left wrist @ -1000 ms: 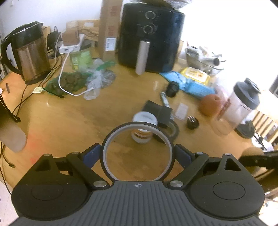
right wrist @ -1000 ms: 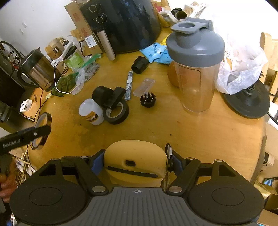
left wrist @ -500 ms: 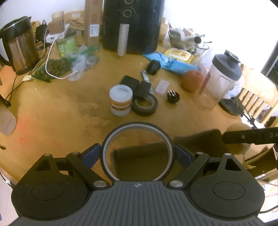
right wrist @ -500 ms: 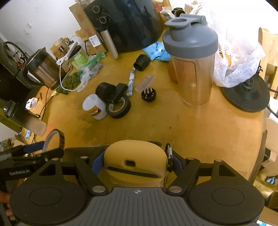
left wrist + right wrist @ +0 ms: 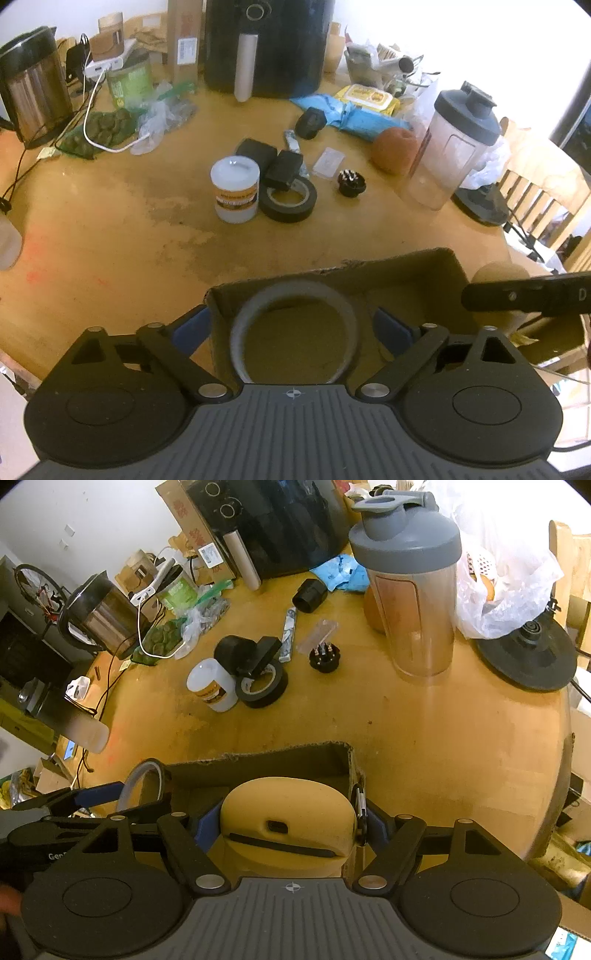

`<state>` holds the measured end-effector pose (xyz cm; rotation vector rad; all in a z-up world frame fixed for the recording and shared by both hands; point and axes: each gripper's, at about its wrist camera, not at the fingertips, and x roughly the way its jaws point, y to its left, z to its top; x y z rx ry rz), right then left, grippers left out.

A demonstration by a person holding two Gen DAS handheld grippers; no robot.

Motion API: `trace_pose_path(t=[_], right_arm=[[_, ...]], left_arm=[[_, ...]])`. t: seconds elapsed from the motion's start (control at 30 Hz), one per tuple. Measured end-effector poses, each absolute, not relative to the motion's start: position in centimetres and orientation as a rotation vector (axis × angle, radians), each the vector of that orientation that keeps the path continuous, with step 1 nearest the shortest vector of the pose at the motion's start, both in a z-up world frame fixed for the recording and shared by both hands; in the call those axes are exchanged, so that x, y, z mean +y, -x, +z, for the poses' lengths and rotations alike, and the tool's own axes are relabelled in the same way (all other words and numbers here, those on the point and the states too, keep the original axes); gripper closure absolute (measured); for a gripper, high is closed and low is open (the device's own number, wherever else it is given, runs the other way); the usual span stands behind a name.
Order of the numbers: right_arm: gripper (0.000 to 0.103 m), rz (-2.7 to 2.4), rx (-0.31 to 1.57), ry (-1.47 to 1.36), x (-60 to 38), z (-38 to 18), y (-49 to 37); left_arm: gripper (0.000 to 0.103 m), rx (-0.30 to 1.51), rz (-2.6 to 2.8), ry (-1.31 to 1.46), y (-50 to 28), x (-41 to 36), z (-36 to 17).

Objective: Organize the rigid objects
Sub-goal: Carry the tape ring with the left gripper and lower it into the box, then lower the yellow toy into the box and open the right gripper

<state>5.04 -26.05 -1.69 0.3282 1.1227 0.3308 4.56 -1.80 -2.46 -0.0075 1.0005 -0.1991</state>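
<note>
My left gripper (image 5: 293,328) is shut on a clear tape roll (image 5: 240,332) and holds it over the open cardboard box (image 5: 332,271) at the table's near edge. My right gripper (image 5: 286,819) is shut on a tan case with a carabiner (image 5: 288,816), also over the box (image 5: 258,766). The left gripper and its tape roll (image 5: 144,782) show at the lower left of the right wrist view. The right gripper's finger (image 5: 524,297) shows at the right of the left wrist view. On the table lie a white jar (image 5: 235,194), a black tape roll (image 5: 288,201) and a black plug (image 5: 352,181).
A shaker bottle (image 5: 454,147), an orange ball (image 5: 393,149), a black air fryer (image 5: 266,40), a kettle (image 5: 31,85), a blue packet (image 5: 351,116) and bagged items (image 5: 107,129) crowd the far table. A chair (image 5: 543,199) stands at the right.
Both grippers have drawn back toward the table's near edge and now hang over the cardboard box, each with its object still held.
</note>
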Motion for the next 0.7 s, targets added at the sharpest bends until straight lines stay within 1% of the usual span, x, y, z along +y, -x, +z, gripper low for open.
trace_pose_path(t=[0.33,0.7], right_arm=[[0.025,0.336,1.120,-0.322,-26.0,-1.7,-4.4],[0.025,0.400,1.119,-0.234,-23.6,-2.2,-4.9]], left_arm=[[0.006,0.976,-0.162,-0.010,-3.8,-2.3,-1.6],[0.006,0.982,-0.111,0.009,-2.3,-1.0,-1.2]])
